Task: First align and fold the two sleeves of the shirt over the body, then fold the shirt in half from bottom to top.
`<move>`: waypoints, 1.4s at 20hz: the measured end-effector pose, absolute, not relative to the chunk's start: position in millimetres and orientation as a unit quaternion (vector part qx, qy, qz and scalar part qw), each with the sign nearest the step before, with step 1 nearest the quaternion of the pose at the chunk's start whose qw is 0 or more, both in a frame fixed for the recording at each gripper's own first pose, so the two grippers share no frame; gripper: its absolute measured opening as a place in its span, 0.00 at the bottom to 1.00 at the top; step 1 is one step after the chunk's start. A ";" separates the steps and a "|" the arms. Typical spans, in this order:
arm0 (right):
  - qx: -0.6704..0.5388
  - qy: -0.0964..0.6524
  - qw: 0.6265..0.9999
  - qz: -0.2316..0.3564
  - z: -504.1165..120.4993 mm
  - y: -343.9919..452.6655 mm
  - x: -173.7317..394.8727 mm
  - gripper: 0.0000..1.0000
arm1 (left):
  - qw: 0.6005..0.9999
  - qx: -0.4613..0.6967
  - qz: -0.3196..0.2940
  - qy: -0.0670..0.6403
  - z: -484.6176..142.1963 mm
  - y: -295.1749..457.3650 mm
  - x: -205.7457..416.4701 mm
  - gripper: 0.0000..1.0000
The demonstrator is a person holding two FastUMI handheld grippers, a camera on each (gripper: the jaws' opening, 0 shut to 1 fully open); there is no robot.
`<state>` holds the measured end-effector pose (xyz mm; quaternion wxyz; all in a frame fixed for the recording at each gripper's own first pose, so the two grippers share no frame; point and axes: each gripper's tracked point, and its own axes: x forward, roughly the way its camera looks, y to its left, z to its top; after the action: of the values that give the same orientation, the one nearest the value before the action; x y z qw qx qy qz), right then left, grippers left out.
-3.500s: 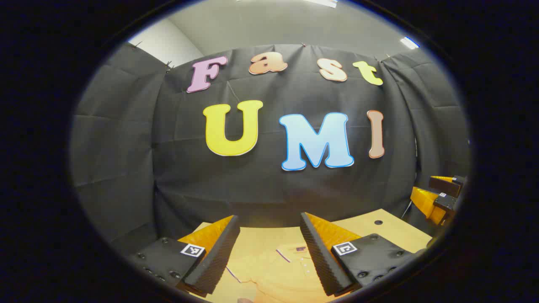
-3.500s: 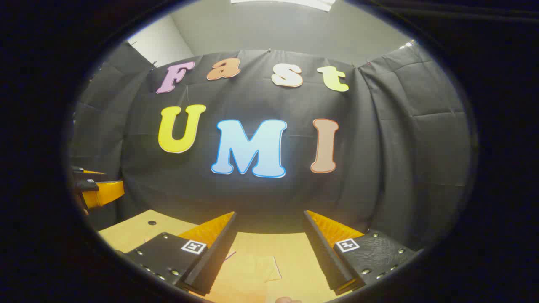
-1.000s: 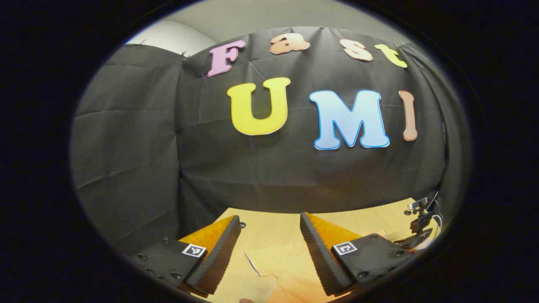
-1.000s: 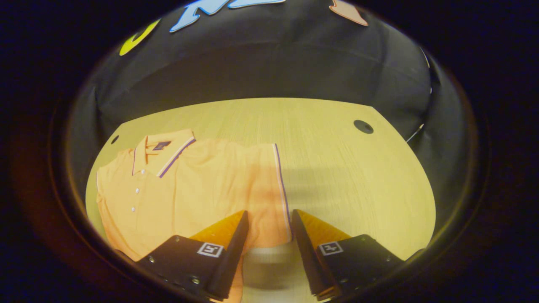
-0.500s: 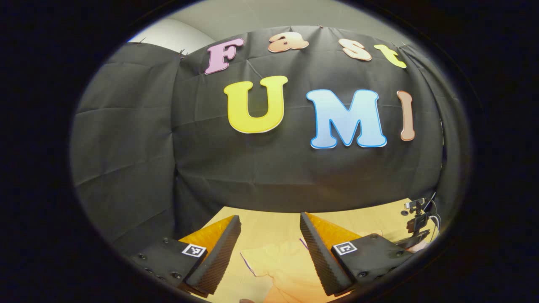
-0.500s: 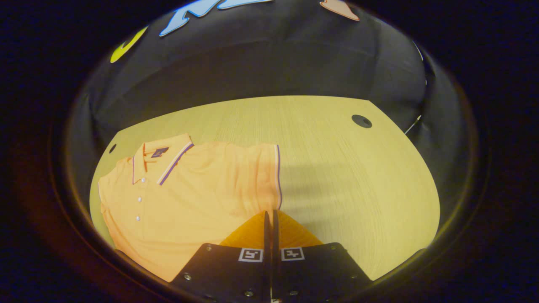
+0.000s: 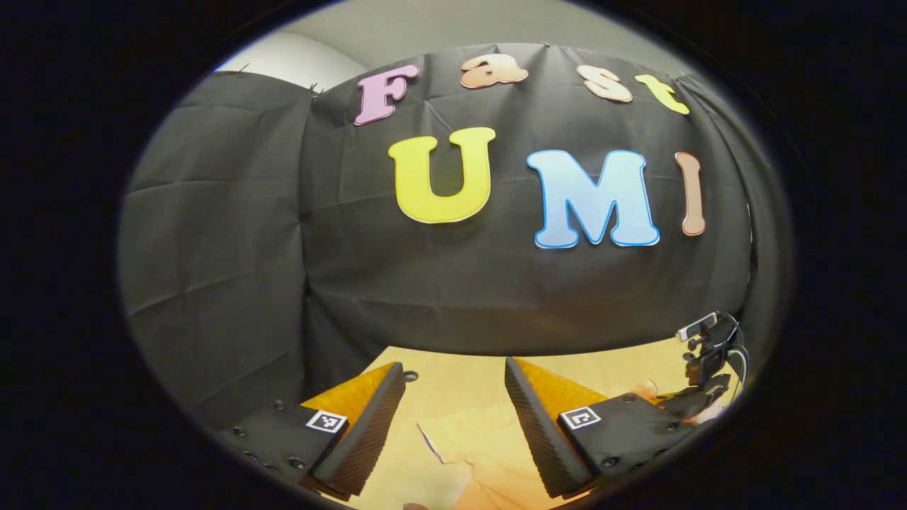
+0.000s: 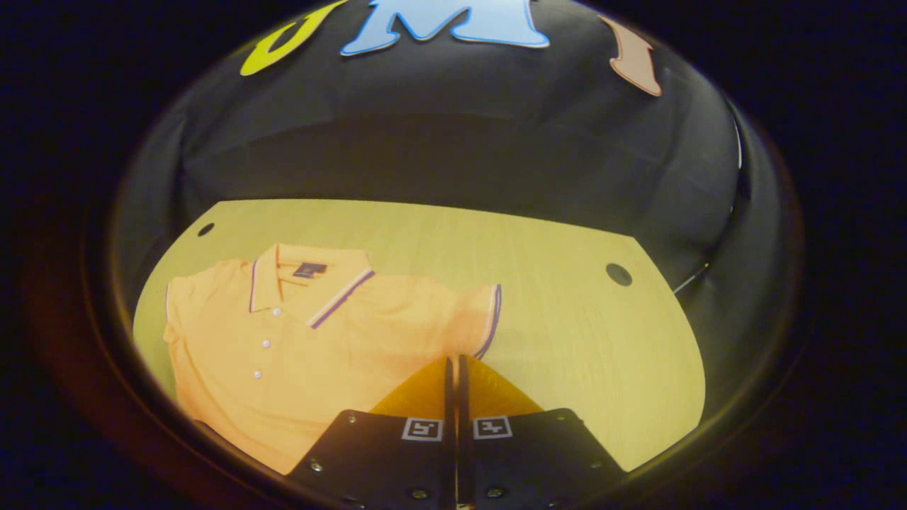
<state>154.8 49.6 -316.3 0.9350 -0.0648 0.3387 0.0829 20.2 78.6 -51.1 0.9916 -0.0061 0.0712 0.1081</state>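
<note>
Shirt: orange polo shirt (image 8: 297, 354) lies centre-left of my right view on the surface (image 8: 581, 340).
Right claw (image 8: 453, 368): closed, apparently pinching the striped sleeve (image 8: 482, 312).
Left claw (image 7: 453, 397): open, empty.
Technique: I'd carry the cuff low across the body, aligned.

We cannot read any text on the shirt (image 8: 297, 340): its small dark neck label (image 8: 309, 269) is too small to make out. The square black-and-white markers (image 7: 325, 421) on the tongs carry coded patterns, not letters or numbers that we can read.
</note>
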 end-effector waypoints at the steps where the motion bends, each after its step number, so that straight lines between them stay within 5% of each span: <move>1: -0.077 0.332 0.935 0.100 -311.3 63.9 153.1 0.01 | 0.991 -0.007 0.110 0.071 -52.0 80.6 17.6 0.94; 11: -0.157 0.351 0.895 0.225 -338.3 170.4 111.3 0.04 | 0.985 -0.006 0.151 0.082 -61.8 120.0 -11.3 0.94; 14: -0.136 0.370 0.887 0.239 -338.0 178.0 99.1 0.23 | 0.983 -0.011 0.160 0.090 -72.4 130.4 -16.4 0.94; 15: -0.132 0.366 0.890 0.238 -336.3 177.0 100.8 0.37 | 0.982 -0.012 0.162 0.093 -76.9 132.2 -19.2 0.94; 28: -0.083 0.315 0.920 0.218 -256.6 157.3 82.2 0.37 | 0.979 -0.040 0.121 0.156 -178.6 133.3 23.9 0.94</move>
<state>82.2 157.3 -256.6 0.9199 -0.0832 0.3150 0.2181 23.9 133.3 -178.6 0.9795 -0.0399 0.1563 0.1211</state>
